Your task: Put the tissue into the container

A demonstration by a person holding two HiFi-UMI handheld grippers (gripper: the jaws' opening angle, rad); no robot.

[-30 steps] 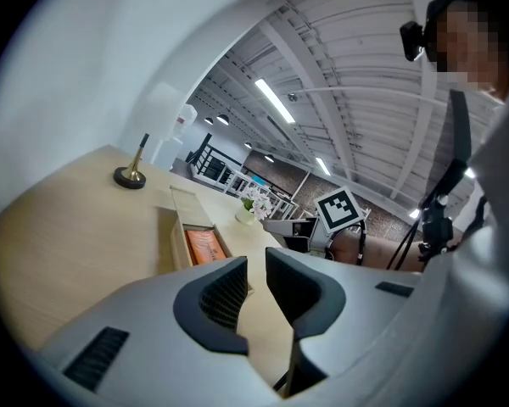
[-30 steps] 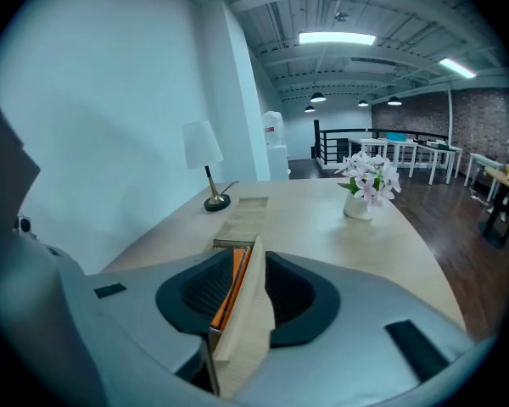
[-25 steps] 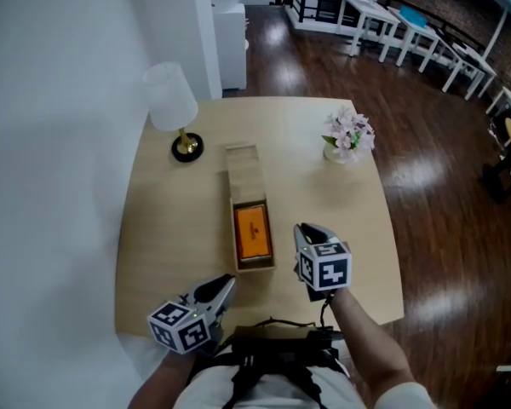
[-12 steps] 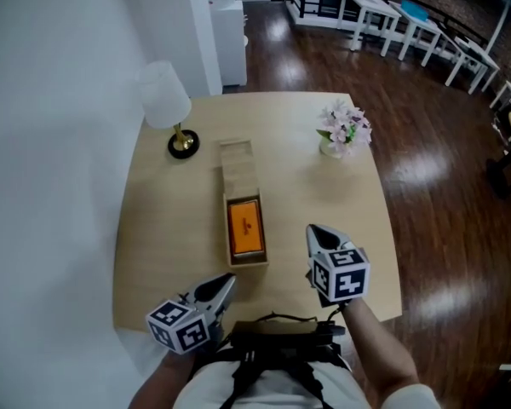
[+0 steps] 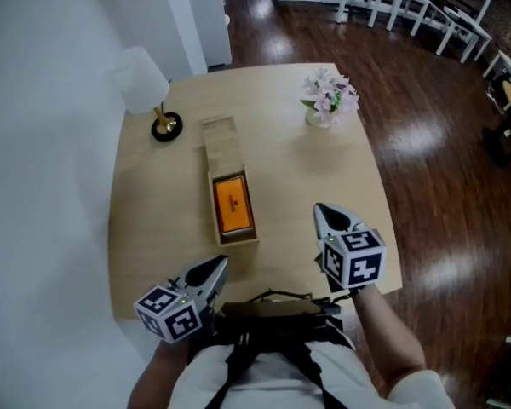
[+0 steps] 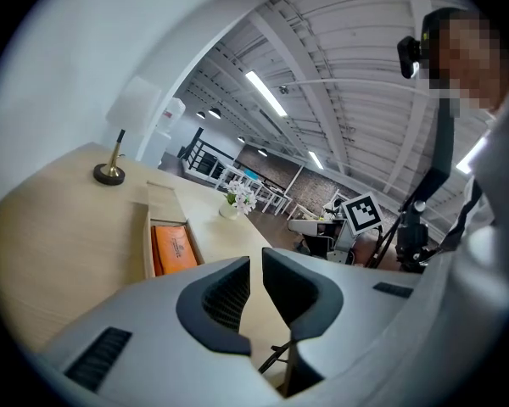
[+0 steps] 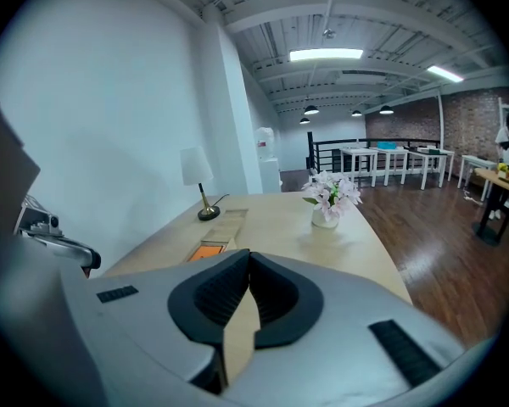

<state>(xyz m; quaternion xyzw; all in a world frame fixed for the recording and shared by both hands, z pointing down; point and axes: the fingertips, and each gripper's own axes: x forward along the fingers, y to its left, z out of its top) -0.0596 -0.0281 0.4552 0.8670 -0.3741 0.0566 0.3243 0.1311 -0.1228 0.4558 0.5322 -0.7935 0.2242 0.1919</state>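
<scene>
An orange tissue pack (image 5: 233, 206) lies inside the long wooden container (image 5: 213, 221) in the middle of the table, with the container's sliding lid (image 5: 220, 143) pushed back toward the far side. Both grippers hover at the near table edge, apart from the box. My left gripper (image 5: 217, 265) sits near the box's front left; its jaws stand a narrow gap apart with nothing between them (image 6: 255, 257). To the right of the box, my right gripper (image 5: 324, 212) is shut and empty (image 7: 248, 255). The pack (image 6: 174, 248) and the box (image 7: 229, 219) show in both gripper views.
A white-shaded lamp (image 5: 141, 81) on a brass foot stands at the far left corner beside the white wall. A small vase of pink flowers (image 5: 328, 97) stands at the far right. Dark wood floor surrounds the round-cornered table (image 5: 307, 177).
My right gripper has drawn back toward me and to the right, away from the box. The left gripper has stayed by the near edge. The head view has shifted, so the table sits higher in the picture.
</scene>
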